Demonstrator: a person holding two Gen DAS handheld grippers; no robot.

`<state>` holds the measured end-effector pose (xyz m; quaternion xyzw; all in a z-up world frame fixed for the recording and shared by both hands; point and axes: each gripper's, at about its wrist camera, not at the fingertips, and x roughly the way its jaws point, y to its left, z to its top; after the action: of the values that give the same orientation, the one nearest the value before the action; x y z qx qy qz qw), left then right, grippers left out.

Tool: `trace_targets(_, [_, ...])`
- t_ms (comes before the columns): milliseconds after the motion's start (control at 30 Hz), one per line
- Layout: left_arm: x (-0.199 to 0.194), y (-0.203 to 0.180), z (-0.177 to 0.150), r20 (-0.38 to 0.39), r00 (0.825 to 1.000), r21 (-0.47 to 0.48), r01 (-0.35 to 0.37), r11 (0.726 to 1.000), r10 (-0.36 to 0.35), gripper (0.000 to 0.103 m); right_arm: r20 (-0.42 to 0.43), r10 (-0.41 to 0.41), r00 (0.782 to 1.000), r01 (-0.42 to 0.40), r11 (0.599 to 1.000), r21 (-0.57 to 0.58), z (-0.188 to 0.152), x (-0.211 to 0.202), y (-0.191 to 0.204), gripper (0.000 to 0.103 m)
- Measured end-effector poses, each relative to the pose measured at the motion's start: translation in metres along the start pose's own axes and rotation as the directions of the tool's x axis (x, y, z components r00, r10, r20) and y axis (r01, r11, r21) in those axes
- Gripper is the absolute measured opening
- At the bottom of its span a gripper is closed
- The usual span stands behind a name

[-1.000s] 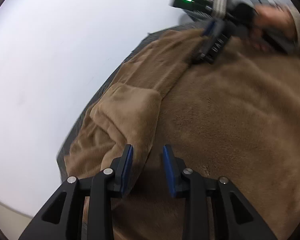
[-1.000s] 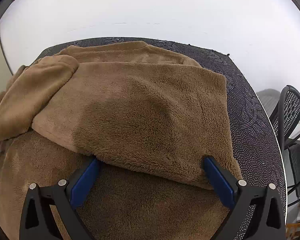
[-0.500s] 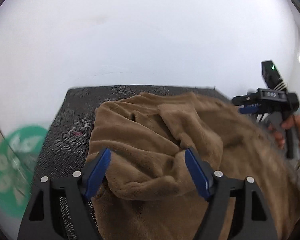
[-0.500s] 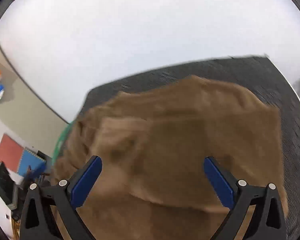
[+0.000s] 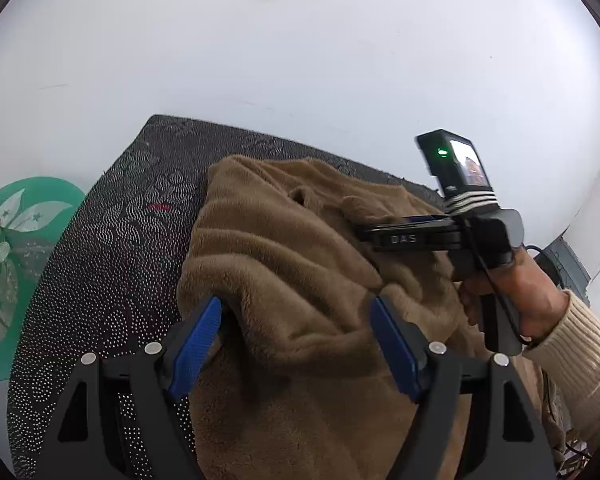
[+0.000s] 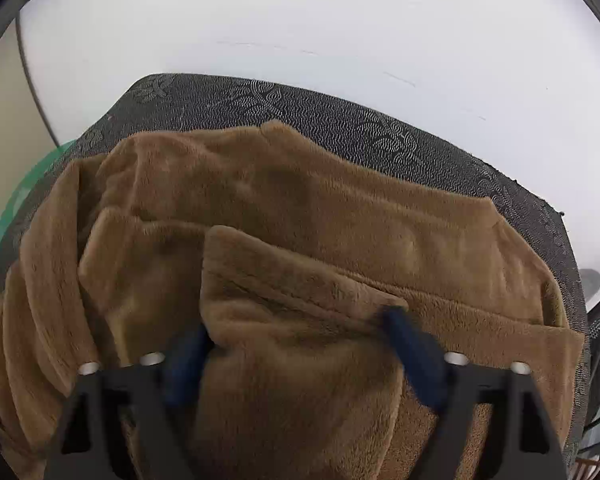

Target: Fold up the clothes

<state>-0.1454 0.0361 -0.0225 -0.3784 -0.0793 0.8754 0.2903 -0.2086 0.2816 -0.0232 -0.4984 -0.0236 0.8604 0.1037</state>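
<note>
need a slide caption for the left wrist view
Open left gripper straddling a ridge of brown fleece garment on the dark dotted tablecloth, right gripper alongside.

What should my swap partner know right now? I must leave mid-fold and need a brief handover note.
Left hand-held gripper: jaws open, straddling a bunched ridge of the brown fleece garment, not clamped.
Right hand-held gripper: jaws spread around a folded flap of it; blurred, grip unclear.
The garment lies rumpled on the dark patterned table.
Done: some layers folded over.
Left: flatten, finish folding.
</note>
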Motion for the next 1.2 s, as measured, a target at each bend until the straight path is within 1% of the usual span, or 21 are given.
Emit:
trace_targets(67, [0.006, 0.002, -0.002, -0.017, 1.000, -0.019, -0.011, 1.000, 0.011, 0.081, 0.023, -0.009, 1.000, 0.009, 1.000, 0.001, -0.006, -0.011, -0.009, 0.035])
trace_targets(100, [0.006, 0.003, -0.002, -0.022, 1.000, -0.025, -0.013, 1.000, 0.012, 0.081, 0.042, -0.014, 0.999, 0.014, 1.000, 0.005, -0.008, -0.019, -0.015, 0.028])
trace_targets(167, [0.007, 0.005, -0.003, -0.022, 1.000, -0.037, -0.012, 0.999, 0.011, 0.081, 0.099, -0.014, 0.995, 0.011, 0.999, 0.032, -0.016, -0.042, -0.032, 0.025])
trace_targets(267, [0.009, 0.007, -0.005, -0.014, 1.000, -0.051, -0.011, 0.999, 0.010, 0.081, 0.210, -0.006, 0.978, -0.017, 0.994, 0.111, -0.038, -0.089, -0.066, 0.025])
trace_targets(333, [0.011, 0.008, -0.006, -0.017, 1.000, -0.058, -0.008, 0.998, 0.007, 0.082, 0.278, -0.005, 0.961, -0.043, 0.985, 0.168, -0.067, -0.122, -0.088, 0.025])
trace_targets(433, [0.012, 0.008, -0.008, -0.022, 1.000, -0.061, -0.009, 0.998, 0.008, 0.082, 0.284, 0.013, 0.959, -0.077, 0.974, 0.215, -0.123, -0.146, -0.103, 0.026])
trace_targets(500, [0.013, 0.008, -0.008, -0.025, 1.000, -0.061, -0.010, 0.998, 0.009, 0.082, 0.263, 0.061, 0.963, -0.124, 0.965, 0.232, -0.158, -0.151, -0.108, 0.033])
trace_targets(533, [0.014, 0.008, -0.009, -0.026, 1.000, -0.062, -0.011, 0.998, 0.009, 0.082, 0.243, 0.086, 0.966, -0.146, 0.959, 0.243, -0.177, -0.151, -0.111, 0.052])
trace_targets(567, [0.015, 0.008, -0.009, -0.029, 1.000, -0.065, -0.011, 0.998, 0.009, 0.082, 0.227, 0.098, 0.969, -0.156, 0.954, 0.256, -0.194, -0.150, -0.113, 0.076])
trace_targets(600, [0.016, 0.010, -0.009, -0.031, 0.999, -0.070, -0.011, 0.997, 0.009, 0.082, 0.217, 0.089, 0.972, -0.149, 0.949, 0.276, -0.208, -0.150, -0.116, 0.083])
trace_targets(633, [0.016, 0.011, -0.009, -0.034, 0.999, -0.075, -0.012, 0.997, 0.009, 0.082, 0.211, 0.090, 0.973, -0.152, 0.942, 0.300, -0.222, -0.153, -0.121, 0.084])
trace_targets(700, [0.018, 0.013, -0.008, -0.036, 0.999, -0.085, -0.012, 0.996, 0.009, 0.082, 0.211, 0.131, 0.969, -0.198, 0.919, 0.342, -0.237, -0.159, -0.132, 0.084])
trace_targets(767, [0.020, 0.015, -0.009, -0.042, 0.999, -0.095, -0.015, 0.995, 0.011, 0.082, 0.218, 0.143, 0.966, -0.219, 0.897, 0.384, -0.247, -0.167, -0.143, 0.084])
trace_targets(867, [0.022, 0.018, -0.009, -0.048, 0.999, -0.105, -0.015, 0.994, 0.010, 0.083, 0.223, 0.175, 0.959, -0.253, 0.882, 0.397, -0.251, -0.179, -0.151, 0.084])
trace_targets(967, [0.022, 0.021, -0.009, -0.049, 0.999, -0.117, -0.009, 0.993, 0.003, 0.083, 0.216, 0.285, 0.934, -0.348, 0.860, 0.374, -0.259, -0.183, -0.151, 0.084])
trace_targets(1033, [0.022, 0.024, -0.009, -0.051, 0.999, -0.128, -0.003, 0.992, -0.004, 0.083, 0.175, 0.388, 0.905, -0.425, 0.841, 0.334, -0.270, -0.181, -0.140, 0.084])
trace_targets(1067, [0.022, 0.024, -0.009, -0.050, 0.999, -0.130, -0.001, 0.991, -0.006, 0.083, 0.146, 0.420, 0.896, -0.444, 0.840, 0.312, -0.276, -0.180, -0.133, 0.084])
trace_targets(1100, [0.021, 0.024, -0.009, -0.050, 0.999, -0.131, 0.000, 0.991, -0.007, 0.083, 0.099, 0.446, 0.890, -0.455, 0.847, 0.274, -0.284, -0.180, -0.123, 0.084])
trace_targets(1133, [0.021, 0.024, -0.010, -0.050, 0.999, -0.132, 0.001, 0.991, -0.008, 0.083, 0.041, 0.449, 0.893, -0.447, 0.868, 0.218, -0.292, -0.182, -0.111, 0.084])
trace_targets(1167, [0.021, 0.024, -0.010, -0.050, 0.999, -0.133, 0.002, 0.991, -0.009, 0.083, -0.013, 0.410, 0.912, -0.403, 0.902, 0.157, -0.300, -0.184, -0.101, 0.084])
trace_targets(1200, [0.021, 0.024, -0.010, -0.050, 0.999, -0.134, 0.003, 0.991, -0.010, 0.083, -0.076, 0.344, 0.936, -0.338, 0.937, 0.083, -0.310, -0.187, -0.091, 0.084])
